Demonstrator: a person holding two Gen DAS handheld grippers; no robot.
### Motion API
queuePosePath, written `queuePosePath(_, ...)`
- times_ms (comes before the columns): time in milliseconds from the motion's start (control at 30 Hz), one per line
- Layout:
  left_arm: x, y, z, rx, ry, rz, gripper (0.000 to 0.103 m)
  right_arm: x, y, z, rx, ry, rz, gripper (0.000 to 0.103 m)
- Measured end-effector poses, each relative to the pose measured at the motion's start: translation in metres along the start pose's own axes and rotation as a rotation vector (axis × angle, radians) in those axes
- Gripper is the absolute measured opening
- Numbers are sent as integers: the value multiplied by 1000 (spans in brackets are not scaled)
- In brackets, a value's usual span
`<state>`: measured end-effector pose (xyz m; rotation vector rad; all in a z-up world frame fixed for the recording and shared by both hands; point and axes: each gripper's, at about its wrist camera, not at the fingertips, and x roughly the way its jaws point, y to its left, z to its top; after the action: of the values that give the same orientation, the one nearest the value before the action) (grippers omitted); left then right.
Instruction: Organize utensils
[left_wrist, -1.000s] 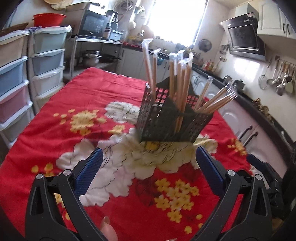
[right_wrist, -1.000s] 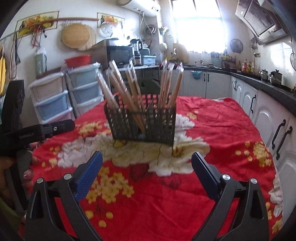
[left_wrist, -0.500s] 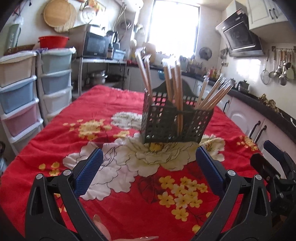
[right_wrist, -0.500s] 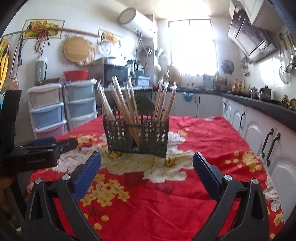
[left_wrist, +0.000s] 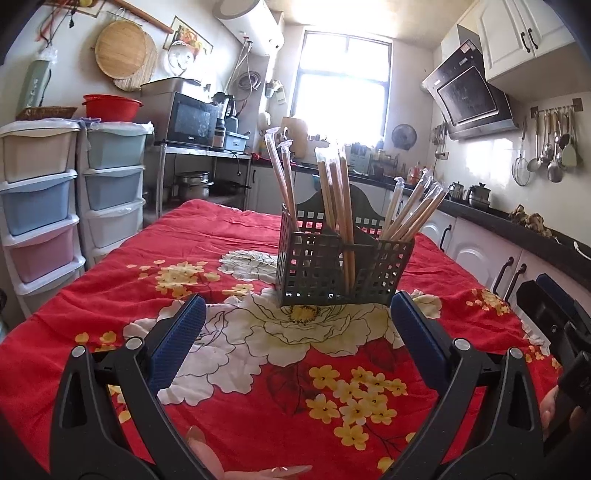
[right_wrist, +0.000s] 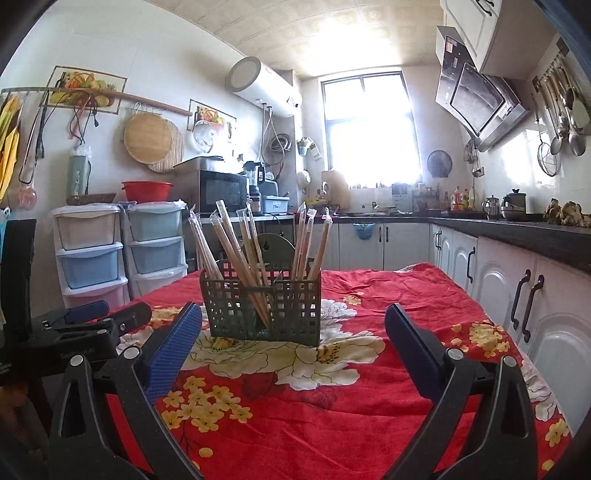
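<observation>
A dark mesh utensil basket (left_wrist: 343, 266) stands upright on the red floral tablecloth (left_wrist: 221, 236), holding several wrapped wooden chopsticks (left_wrist: 338, 192) in its compartments. It also shows in the right wrist view (right_wrist: 264, 306), with its chopsticks (right_wrist: 251, 243) leaning outward. My left gripper (left_wrist: 295, 332) is open and empty, short of the basket. My right gripper (right_wrist: 293, 339) is open and empty, also short of the basket. The left gripper's body (right_wrist: 74, 332) shows at the left of the right wrist view; the right gripper's body (left_wrist: 554, 325) shows at the right of the left wrist view.
Stacked plastic drawer units (left_wrist: 40, 199) stand left of the table. White cabinets under a black counter (right_wrist: 517, 280) run along the right. A microwave (left_wrist: 192, 120) sits behind the table, and ladles hang on the right wall (left_wrist: 550, 147).
Both grippers have drawn back and lowered with their views tilting up, so the basket looks smaller and more of the walls and ceiling shows. Both stay open. The basket has not moved.
</observation>
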<state>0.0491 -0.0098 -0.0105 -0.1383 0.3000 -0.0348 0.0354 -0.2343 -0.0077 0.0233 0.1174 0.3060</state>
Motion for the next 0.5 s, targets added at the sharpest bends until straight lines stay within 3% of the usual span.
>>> queuePosePath(500,0,2,-1,-5,-3,-2,92,0,0,-1,14,4,-7,97)
